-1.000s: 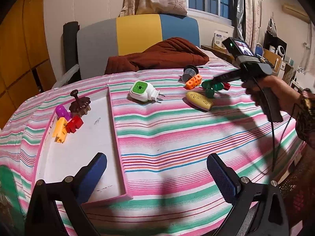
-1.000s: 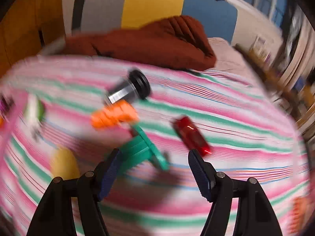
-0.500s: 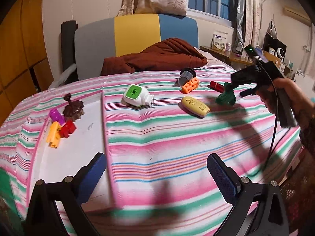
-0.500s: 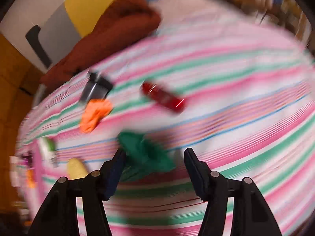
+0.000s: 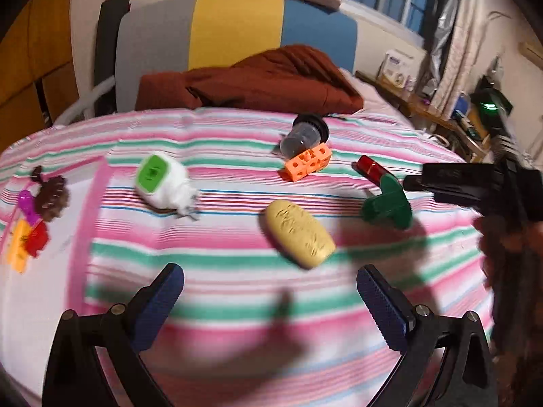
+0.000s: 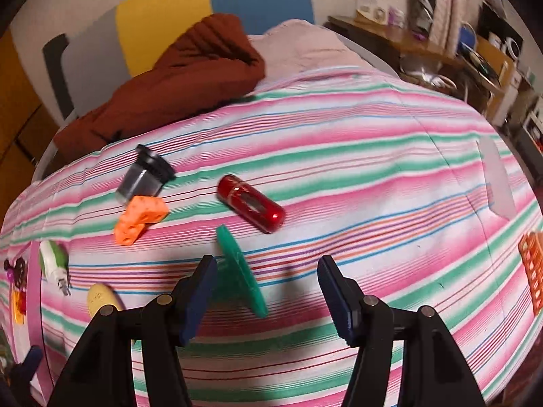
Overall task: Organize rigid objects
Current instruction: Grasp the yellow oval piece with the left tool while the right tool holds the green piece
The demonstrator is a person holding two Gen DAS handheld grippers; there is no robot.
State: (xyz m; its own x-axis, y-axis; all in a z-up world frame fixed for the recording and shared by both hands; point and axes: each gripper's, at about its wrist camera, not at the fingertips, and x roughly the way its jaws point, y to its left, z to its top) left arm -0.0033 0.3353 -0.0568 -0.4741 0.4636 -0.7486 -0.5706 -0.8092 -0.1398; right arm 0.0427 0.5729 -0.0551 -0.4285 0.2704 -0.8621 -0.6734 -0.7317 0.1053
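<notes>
Over striped pink-green bedspread (image 5: 220, 257): left tool (image 5: 268, 300) wide apart, holding nothing. Just beyond it, yellow oval textured block (image 5: 298, 234). Right tool (image 6: 266, 295) also spread wide, gripping nothing; green flat-disc plastic piece (image 6: 241, 271) stands on edge touching its left pad (image 6: 200, 291). Farther: red glossy cylinder (image 6: 251, 203), orange perforated block (image 6: 141, 218), grey black-capped container (image 6: 144, 178). White-green plug-in device (image 5: 163, 183) at left, near white pink-rimmed tray (image 5: 34, 291) with small toys.

block (image 5: 308, 166) before cup (image 5: 303, 137), touching.
</notes>
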